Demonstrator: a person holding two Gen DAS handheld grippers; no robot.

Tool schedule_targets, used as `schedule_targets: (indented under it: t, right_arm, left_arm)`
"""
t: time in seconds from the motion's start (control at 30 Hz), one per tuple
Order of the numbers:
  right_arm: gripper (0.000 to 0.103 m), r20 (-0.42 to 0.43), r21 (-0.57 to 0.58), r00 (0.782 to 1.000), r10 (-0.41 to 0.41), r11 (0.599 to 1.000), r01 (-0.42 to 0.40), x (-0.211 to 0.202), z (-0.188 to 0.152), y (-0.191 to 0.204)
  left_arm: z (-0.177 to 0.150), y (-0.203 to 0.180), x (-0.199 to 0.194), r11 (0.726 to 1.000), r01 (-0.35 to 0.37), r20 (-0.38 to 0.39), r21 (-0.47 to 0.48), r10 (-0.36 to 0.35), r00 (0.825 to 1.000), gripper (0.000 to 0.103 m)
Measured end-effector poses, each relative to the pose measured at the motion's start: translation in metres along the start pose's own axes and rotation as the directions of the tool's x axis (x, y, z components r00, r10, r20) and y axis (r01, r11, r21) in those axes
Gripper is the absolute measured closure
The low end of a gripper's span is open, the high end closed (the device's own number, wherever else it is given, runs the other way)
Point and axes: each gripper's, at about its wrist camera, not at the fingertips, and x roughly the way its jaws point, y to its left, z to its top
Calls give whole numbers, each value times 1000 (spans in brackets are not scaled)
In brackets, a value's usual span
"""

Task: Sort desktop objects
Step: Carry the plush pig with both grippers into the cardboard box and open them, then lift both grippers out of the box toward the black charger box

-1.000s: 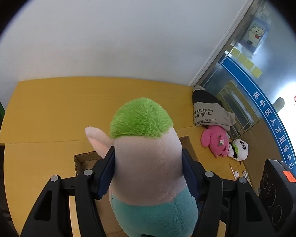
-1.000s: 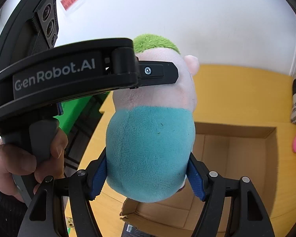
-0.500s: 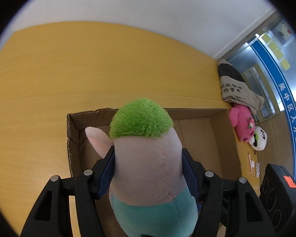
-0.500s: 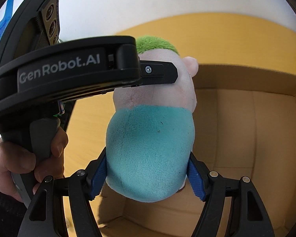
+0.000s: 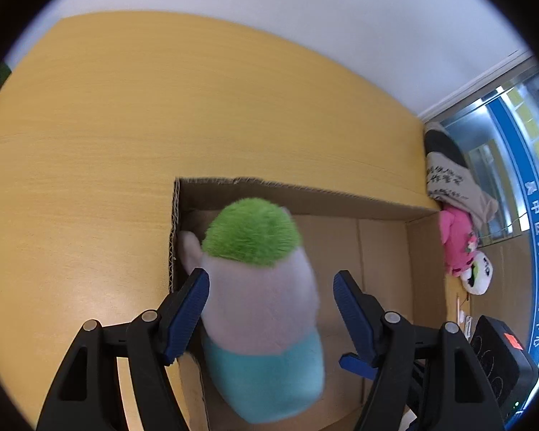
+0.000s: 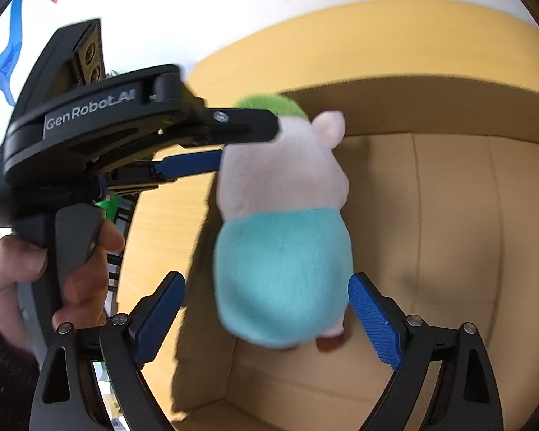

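Note:
A plush toy (image 5: 258, 305) with green hair, a pale pink body and teal bottom is over the left end of an open cardboard box (image 5: 305, 194). It is blurred and free of both grippers. My left gripper (image 5: 271, 283) is open, its blue pads apart on either side of the toy. My right gripper (image 6: 266, 309) is open too, its pads clear of the toy's (image 6: 284, 237) teal bottom. The left gripper's body (image 6: 125, 133) shows in the right wrist view, its finger beside the toy's head. The box (image 6: 449, 215) interior looks otherwise bare.
The box sits on a yellow wooden table (image 5: 125, 125). To the right of the box lie a pink plush (image 5: 458, 240), a panda plush (image 5: 479, 274) and a folded cloth bag (image 5: 449, 176). A black device (image 5: 496, 359) stands at the right edge.
Both grippers have opened and let go of the plush toy. The toy has dropped lower into the left end of the box.

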Motion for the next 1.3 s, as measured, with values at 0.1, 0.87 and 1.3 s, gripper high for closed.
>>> schedule_targets:
  t: [0.1,0.87,1.3]
  right_arm:
    - [8,19,-36,1000,8,999,-7,-37,-15,5]
    - [2,-58,44,934,-353,934,356,-143,-217,-141]
    - [3,44,102,950,-308,948,302,-187,-214,-129]
  left_arm:
    - [-13,-14,-38,999,19,55,38,-21,998,31]
    - [-245,-12,0,996,-69,-166,50,77,983,31]
    - [-253,-19,-16,987,-155,-139,47,160,977,31]
